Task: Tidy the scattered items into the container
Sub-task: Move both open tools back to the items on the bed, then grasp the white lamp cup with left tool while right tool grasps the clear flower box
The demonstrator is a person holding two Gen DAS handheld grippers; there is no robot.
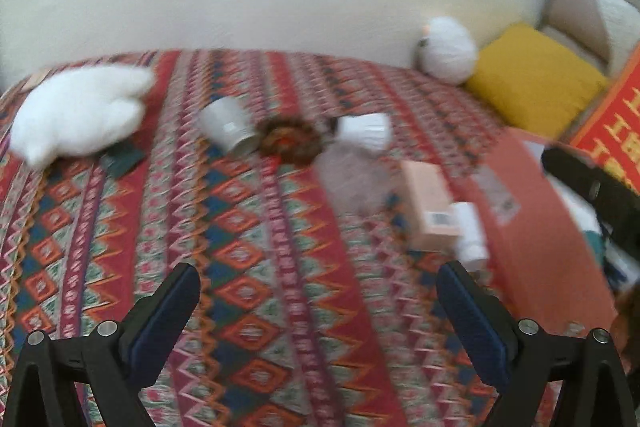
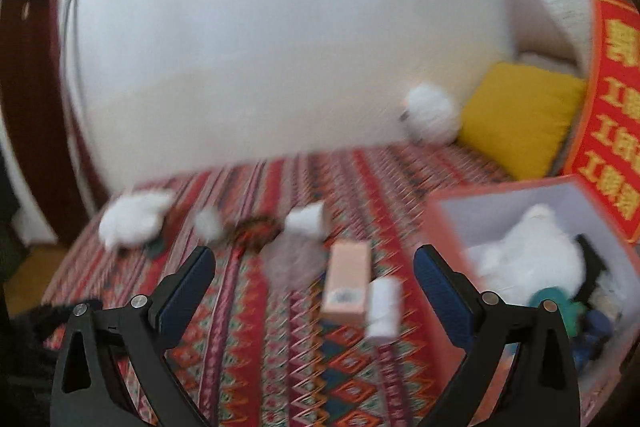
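While hovering wide open and empty over the patterned bedspread (image 2: 248,367) — right tool (image 2: 314,269), left tool (image 1: 318,291) likewise. Just ahead: pink carton (image 2: 347,283), light and stiff, best pinched across its long sides — orange container (image 2: 448,227) immediately right.

Soft even daylight, heavy motion blur throughout, fisheye bending at edges; dark vignette in right view
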